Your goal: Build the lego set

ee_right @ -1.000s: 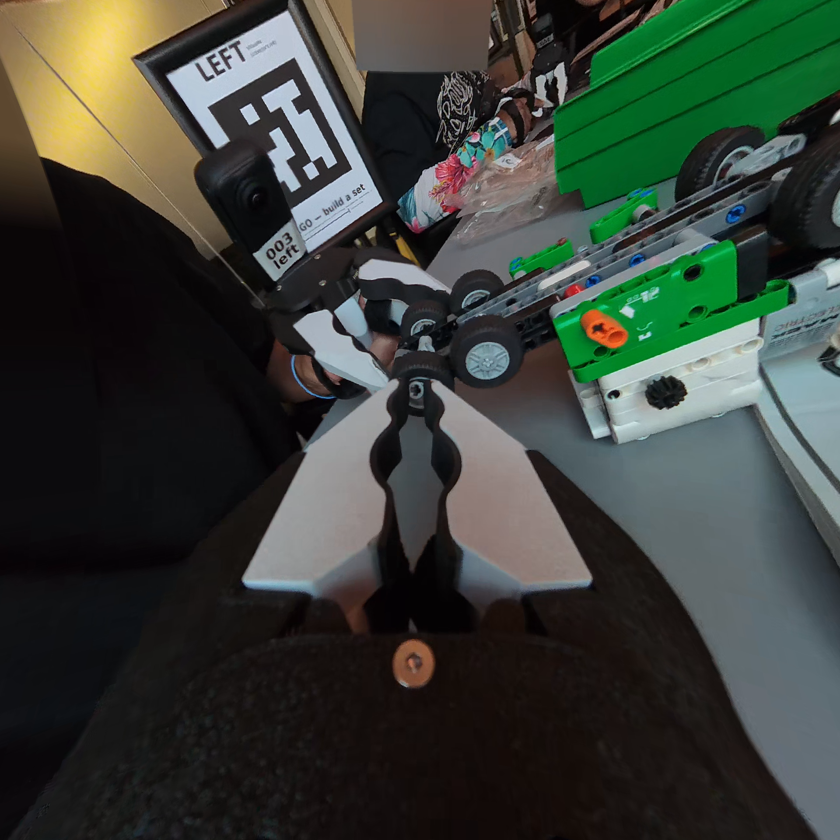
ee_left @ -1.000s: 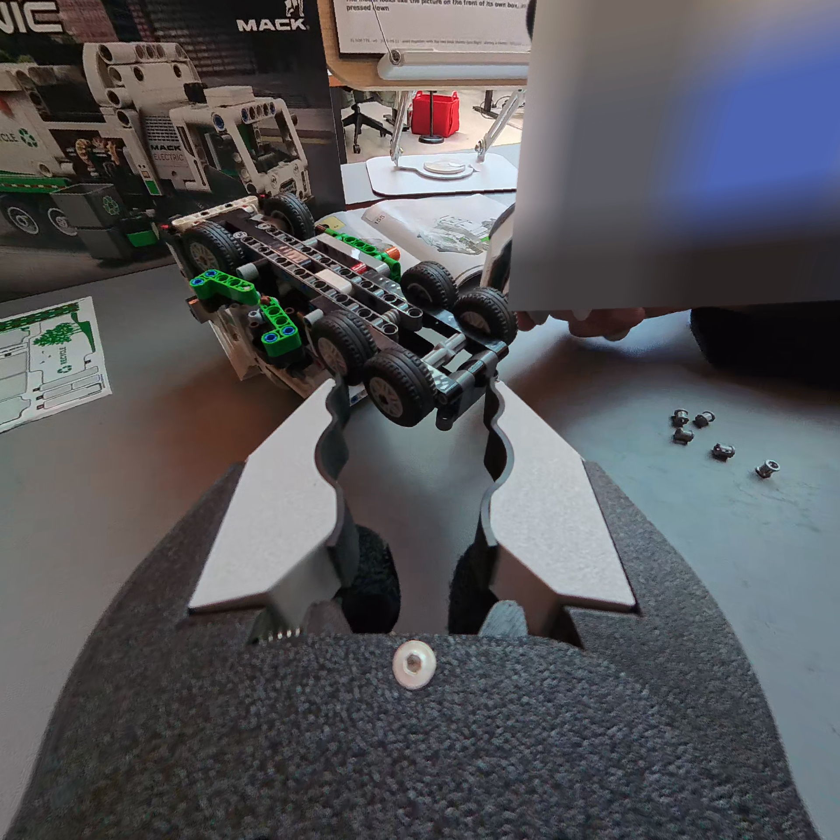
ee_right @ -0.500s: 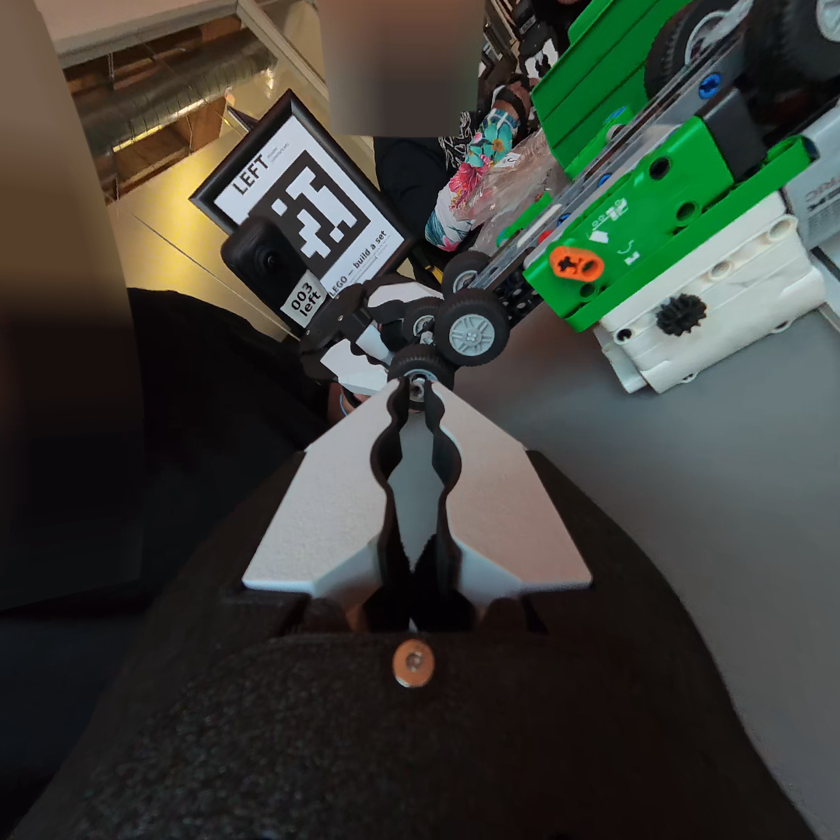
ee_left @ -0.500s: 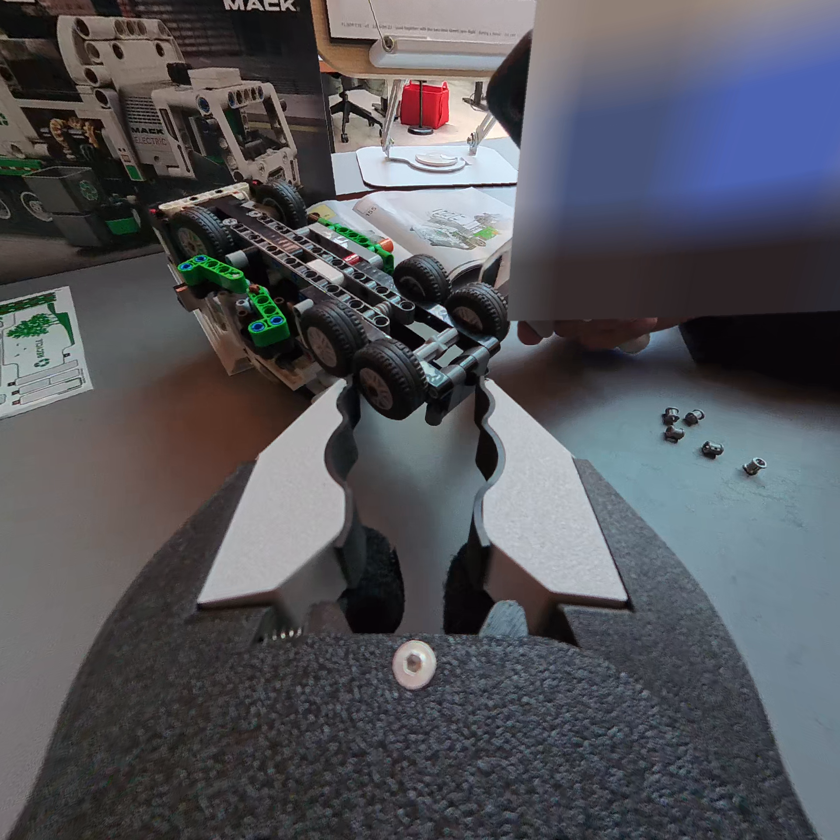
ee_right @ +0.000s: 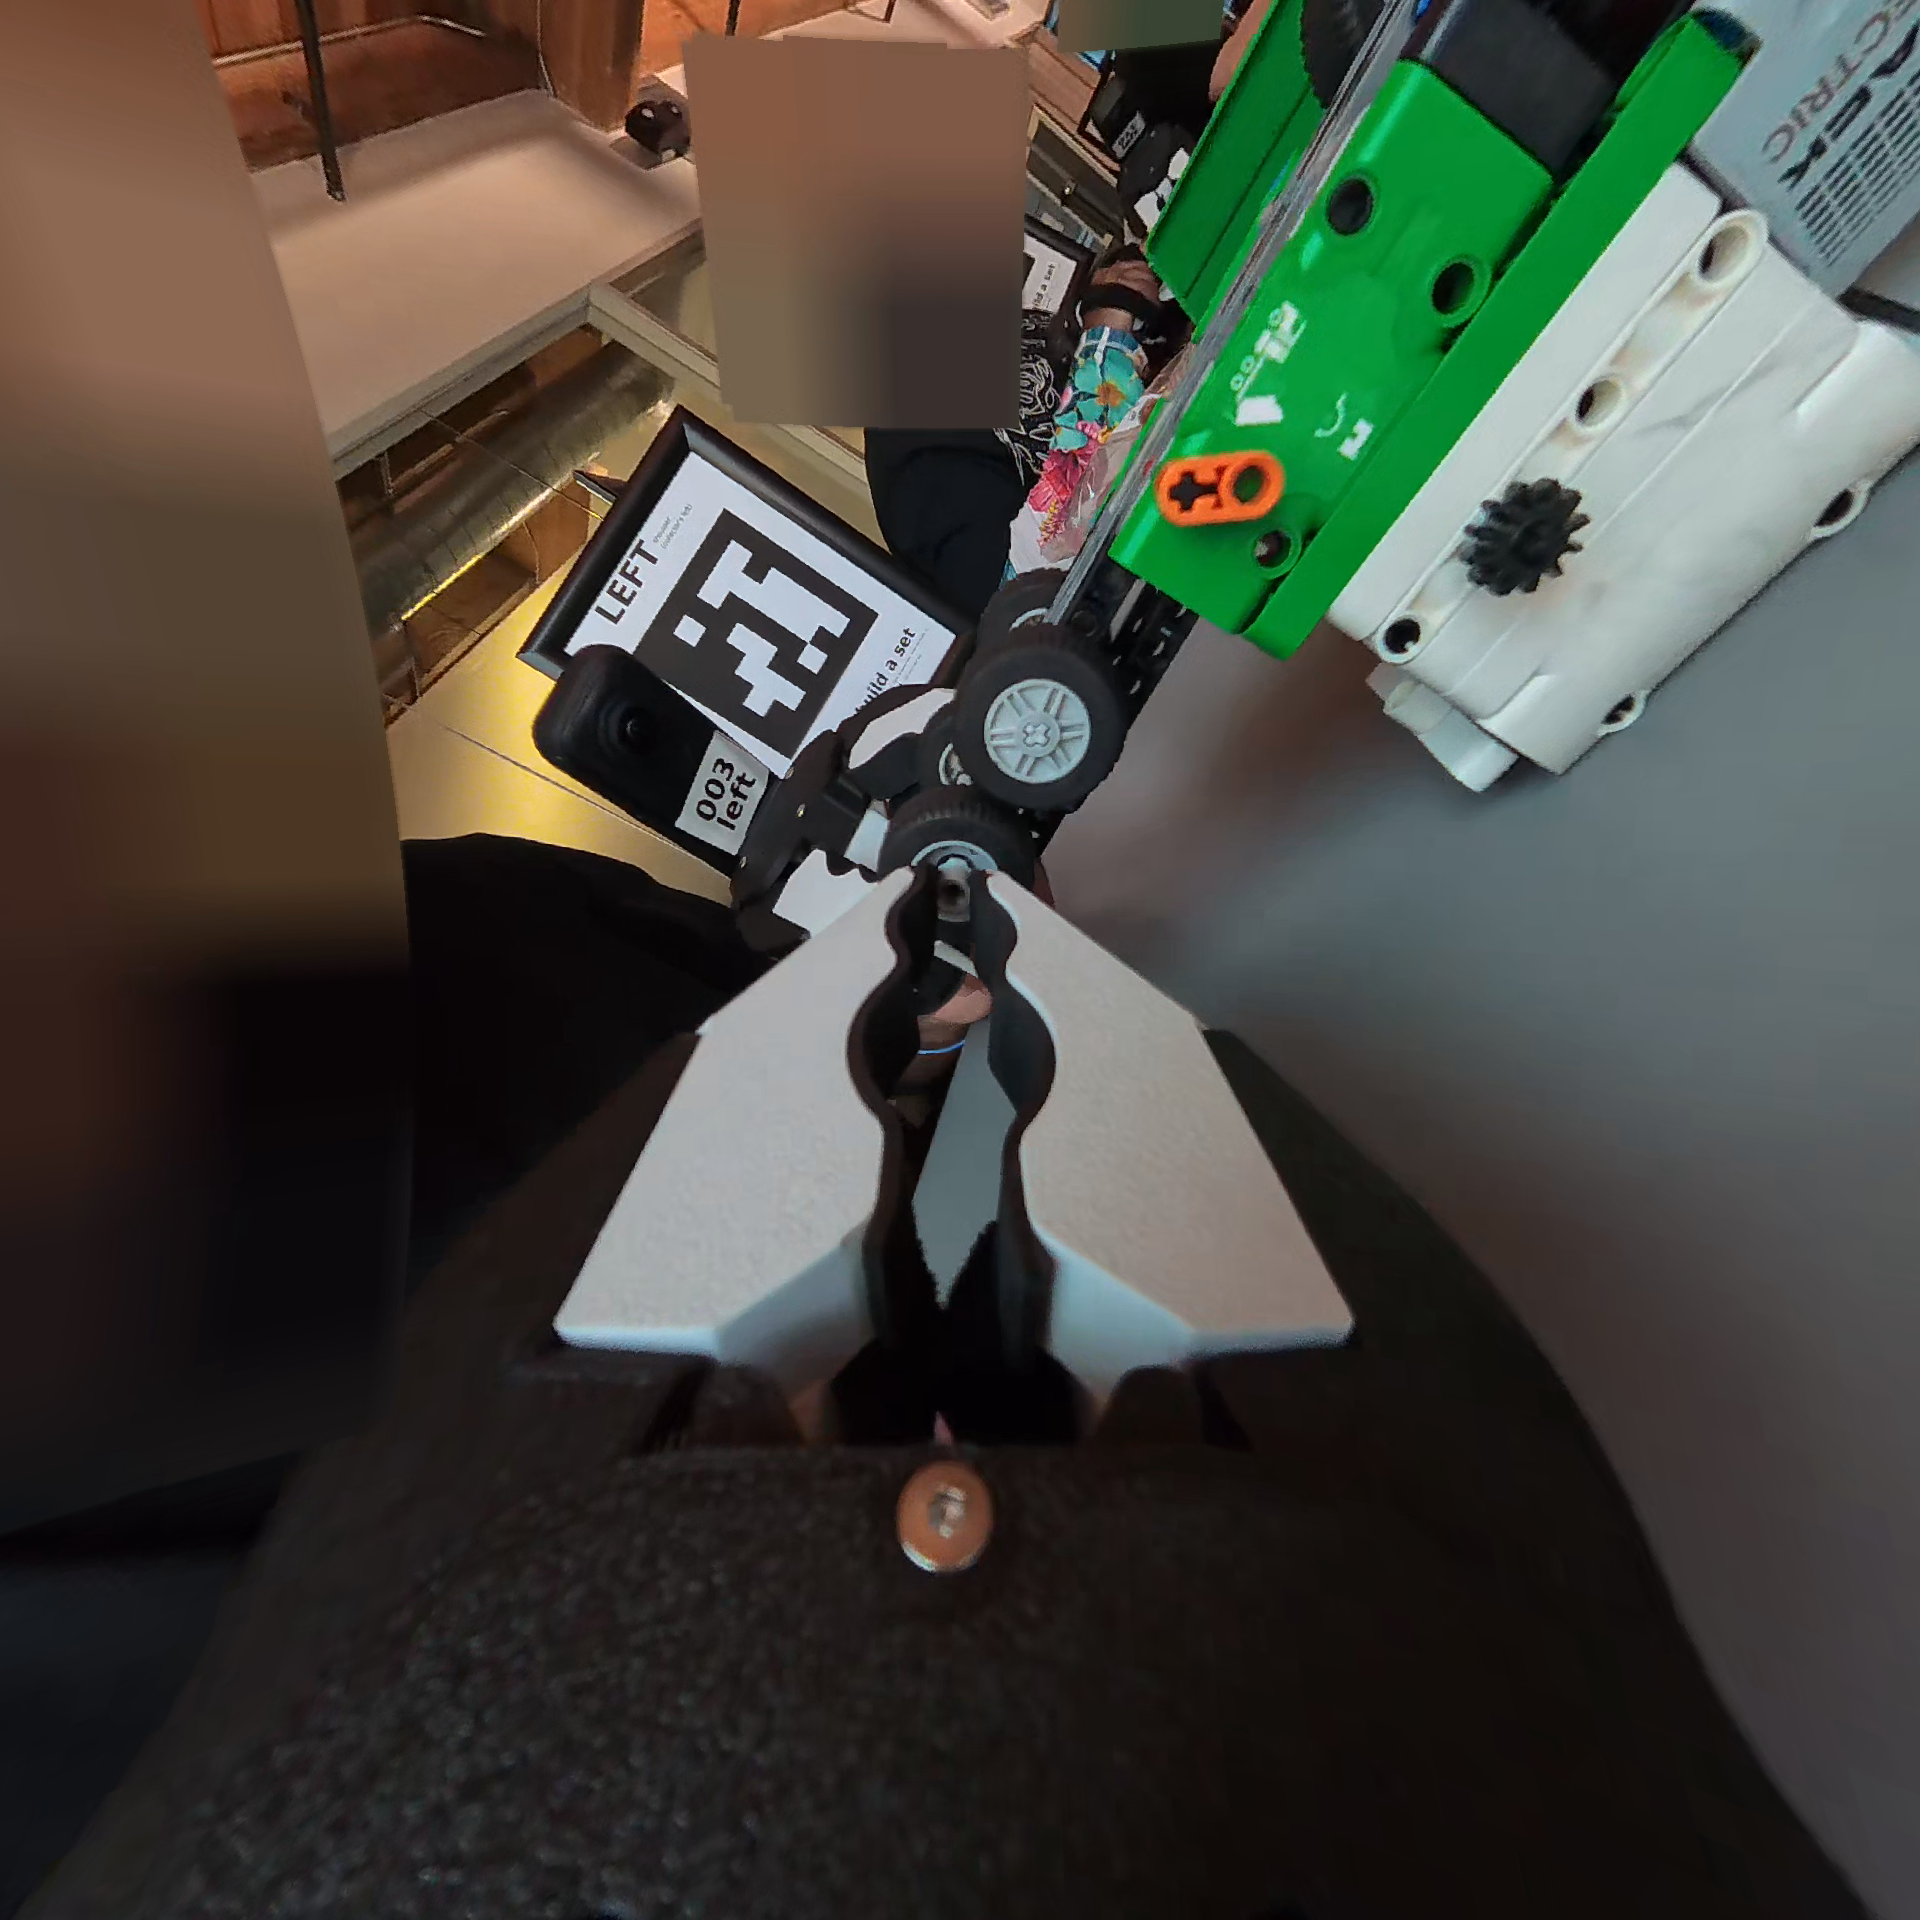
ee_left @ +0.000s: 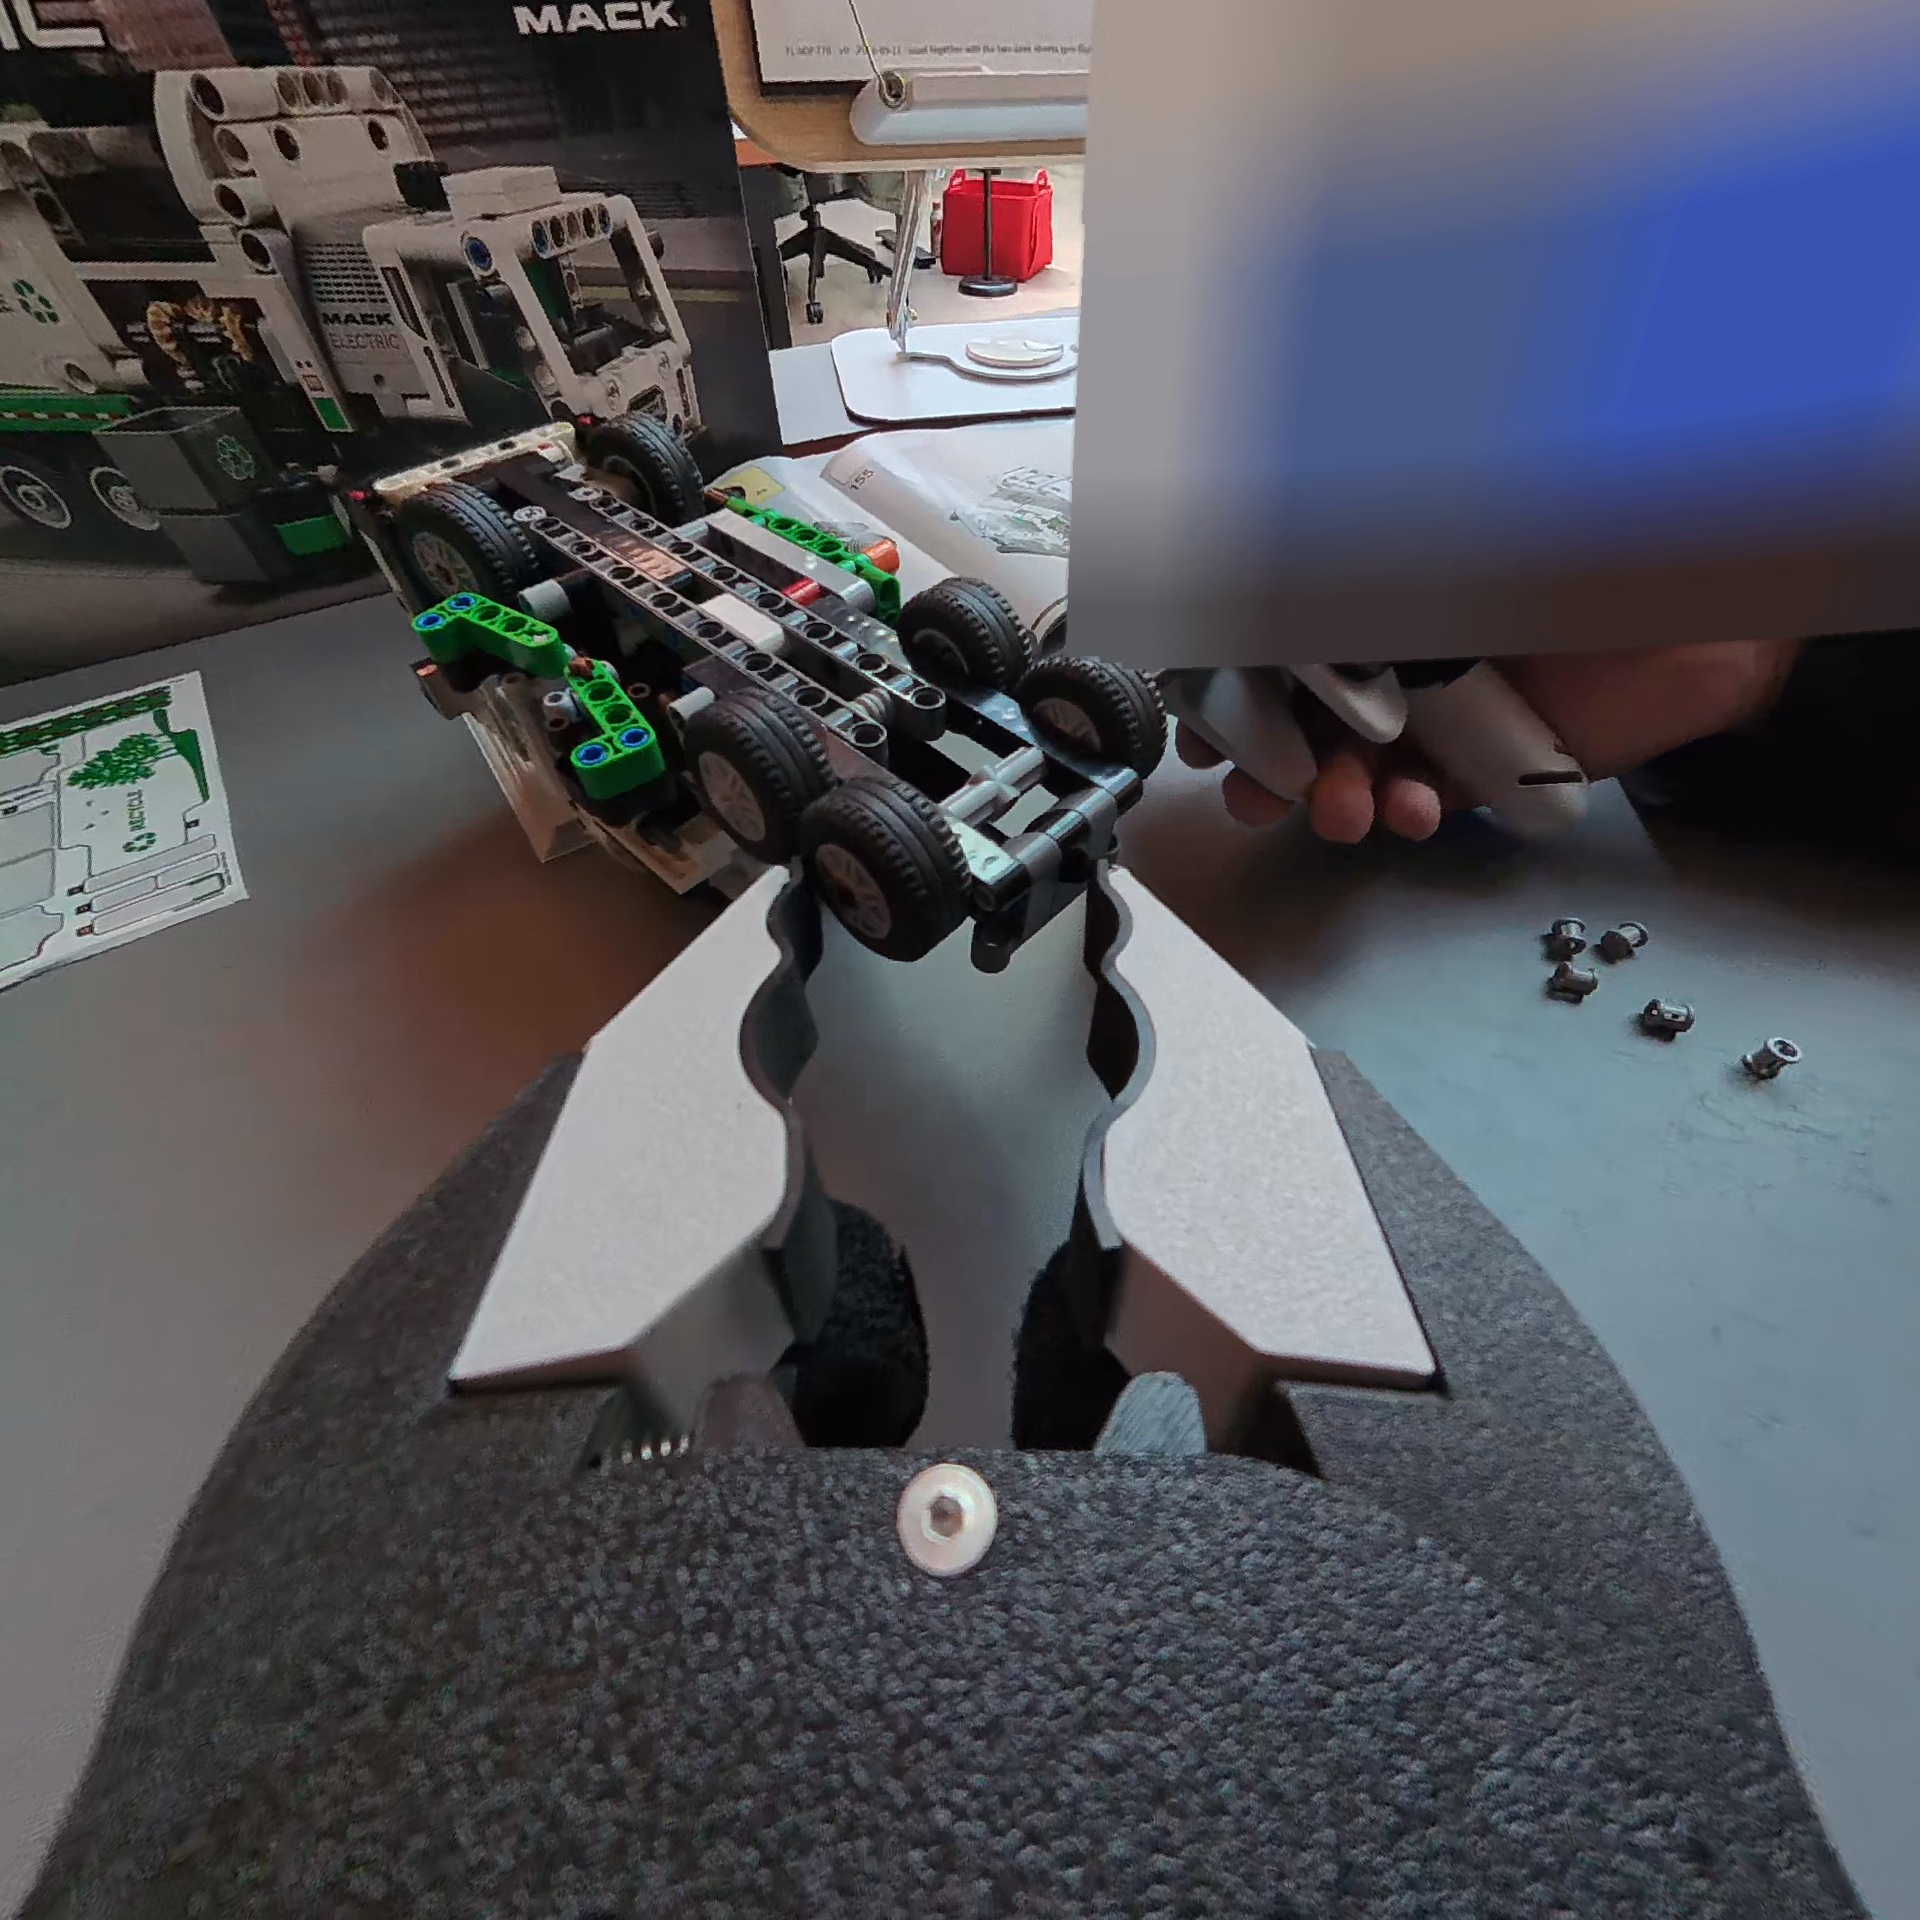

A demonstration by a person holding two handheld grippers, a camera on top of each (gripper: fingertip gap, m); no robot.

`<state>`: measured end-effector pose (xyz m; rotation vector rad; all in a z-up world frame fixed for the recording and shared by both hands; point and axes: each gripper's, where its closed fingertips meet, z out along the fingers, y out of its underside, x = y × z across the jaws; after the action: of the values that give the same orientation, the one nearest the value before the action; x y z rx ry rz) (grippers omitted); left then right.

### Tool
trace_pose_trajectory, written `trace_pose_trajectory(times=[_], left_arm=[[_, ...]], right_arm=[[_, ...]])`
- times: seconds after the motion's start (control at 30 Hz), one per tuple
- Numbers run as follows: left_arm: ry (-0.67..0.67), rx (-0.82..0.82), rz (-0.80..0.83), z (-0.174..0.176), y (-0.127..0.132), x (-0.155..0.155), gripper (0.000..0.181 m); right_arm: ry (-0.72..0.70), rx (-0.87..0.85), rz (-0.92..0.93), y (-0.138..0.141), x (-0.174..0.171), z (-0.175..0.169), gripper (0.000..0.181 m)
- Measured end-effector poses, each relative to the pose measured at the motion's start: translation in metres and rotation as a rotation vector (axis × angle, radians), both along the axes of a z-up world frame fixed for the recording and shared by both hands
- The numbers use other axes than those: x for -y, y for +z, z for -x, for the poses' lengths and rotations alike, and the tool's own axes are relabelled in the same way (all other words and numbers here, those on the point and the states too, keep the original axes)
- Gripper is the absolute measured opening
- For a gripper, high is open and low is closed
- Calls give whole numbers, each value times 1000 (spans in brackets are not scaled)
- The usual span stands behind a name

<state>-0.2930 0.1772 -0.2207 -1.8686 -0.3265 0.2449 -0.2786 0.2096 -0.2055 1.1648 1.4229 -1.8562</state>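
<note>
The Lego truck chassis (ee_left: 748, 644), black and grey with green beams and black wheels, lies tipped on its side with its rear end raised. My left gripper (ee_left: 945, 899) has its jaws around that rear end, touching a rear wheel (ee_left: 883, 862) and the black frame end. It also shows in the right wrist view (ee_right: 831, 831). My right gripper (ee_right: 951, 899) is nearly closed on a small grey pin (ee_right: 951, 891), held against the hub of a rear wheel (ee_right: 951, 831). The truck's green and white side (ee_right: 1403, 436) fills the upper right of that view.
Several small dark pins (ee_left: 1662, 1013) lie loose on the grey table at the right. A sticker sheet (ee_left: 104, 821) lies at the left. The set's box (ee_left: 364, 260) stands behind the truck, with an open instruction booklet (ee_left: 966, 499) beside it. A hand (ee_left: 1351, 800) holds the right gripper. Spacing between my two grippers at the tips: around 5 cm.
The left gripper's jaws narrowed a little around the chassis rear. The right wrist view has rolled, so the truck looks steeper; the right gripper stays at the rear wheel with the pin.
</note>
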Motion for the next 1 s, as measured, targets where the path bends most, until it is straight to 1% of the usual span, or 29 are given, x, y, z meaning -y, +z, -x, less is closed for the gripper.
trace_pose_trajectory(times=[0.17,0.33,0.5,0.67,0.8,1.0], left_arm=[[4,11,-16,0,2,-2,50],[1,15,-23,0,2,-2,49],[0,17,-24,0,2,-2,49],[-4,21,-24,0,2,-2,48],[-6,14,-19,-1,2,-2,47],[1,-6,-10,-1,2,-3,47]], right_arm=[[6,16,23,2,-1,1,5],[15,18,4,3,-5,-1,6],[-20,-52,-35,5,-11,0,7],[-66,-187,-214,-2,-14,-3,0],[-82,-224,-224,2,-9,-2,0],[-84,-218,-224,0,-10,0,0]])
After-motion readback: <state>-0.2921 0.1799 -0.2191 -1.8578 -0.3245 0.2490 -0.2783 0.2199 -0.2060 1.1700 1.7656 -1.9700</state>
